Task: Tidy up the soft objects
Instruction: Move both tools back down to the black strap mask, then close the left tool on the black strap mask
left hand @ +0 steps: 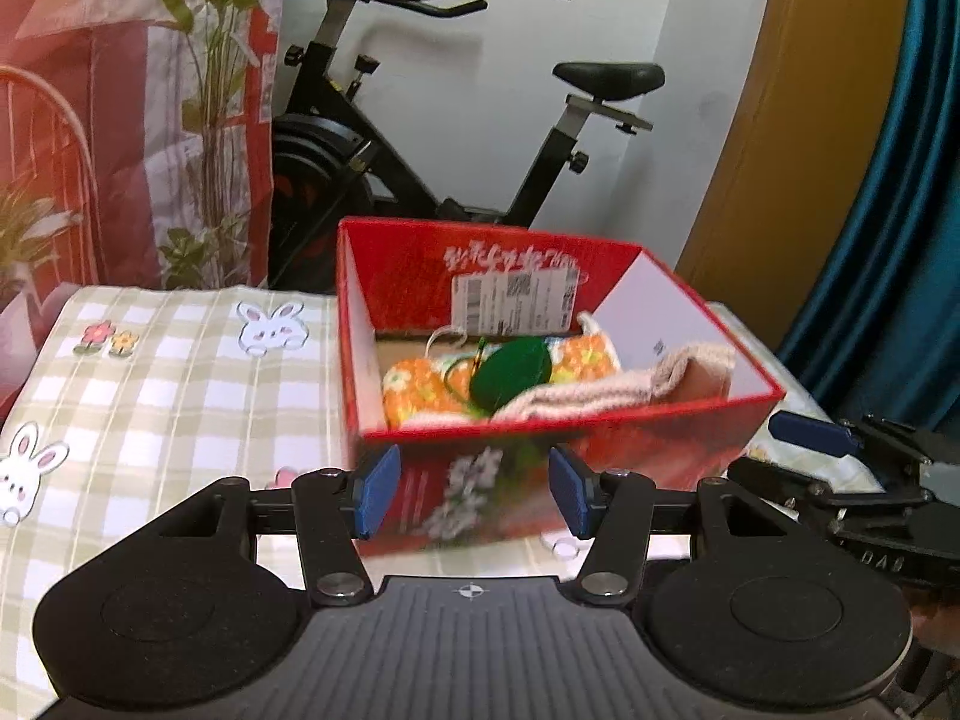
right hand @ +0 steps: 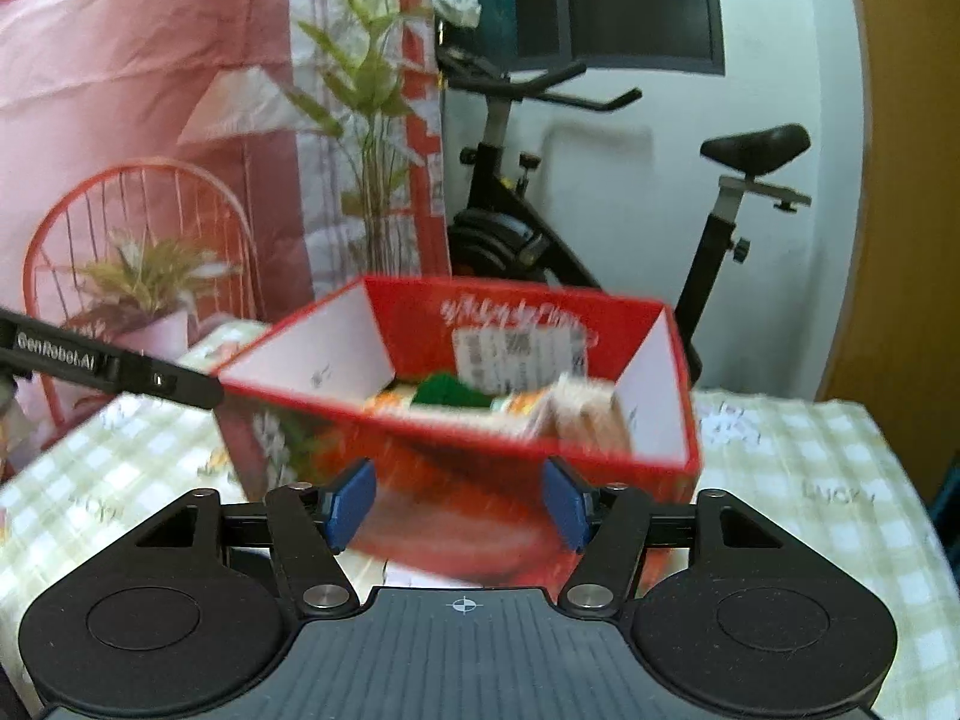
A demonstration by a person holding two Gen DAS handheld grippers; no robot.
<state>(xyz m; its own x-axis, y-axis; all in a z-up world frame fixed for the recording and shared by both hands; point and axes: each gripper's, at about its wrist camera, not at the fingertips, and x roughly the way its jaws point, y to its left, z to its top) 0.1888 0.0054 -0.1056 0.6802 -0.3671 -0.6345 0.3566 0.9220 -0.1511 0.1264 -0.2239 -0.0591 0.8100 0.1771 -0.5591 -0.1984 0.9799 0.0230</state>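
A red cardboard box [left hand: 660, 456] stands on the checked tablecloth [left hand: 150, 372]. Inside lie an orange flowered cloth [left hand: 420, 387], a green round soft piece [left hand: 510, 375] and a beige knitted cloth [left hand: 600, 390]. My left gripper [left hand: 474, 489] is open and empty, just in front of the box's near wall. My right gripper [right hand: 459, 501] is open and empty, also in front of the box [right hand: 480, 480], where the green piece [right hand: 447, 390] and the beige cloth [right hand: 591, 414] show blurred. The right gripper's fingers [left hand: 810, 435] show at the right of the left wrist view.
An exercise bike [left hand: 372, 138] stands behind the table against the white wall. A pink printed backdrop [left hand: 90, 120] with plants hangs at the left. A blue curtain [left hand: 900, 180] and a wooden door [left hand: 780, 120] are at the right. The left gripper's arm [right hand: 108, 369] crosses the right wrist view.
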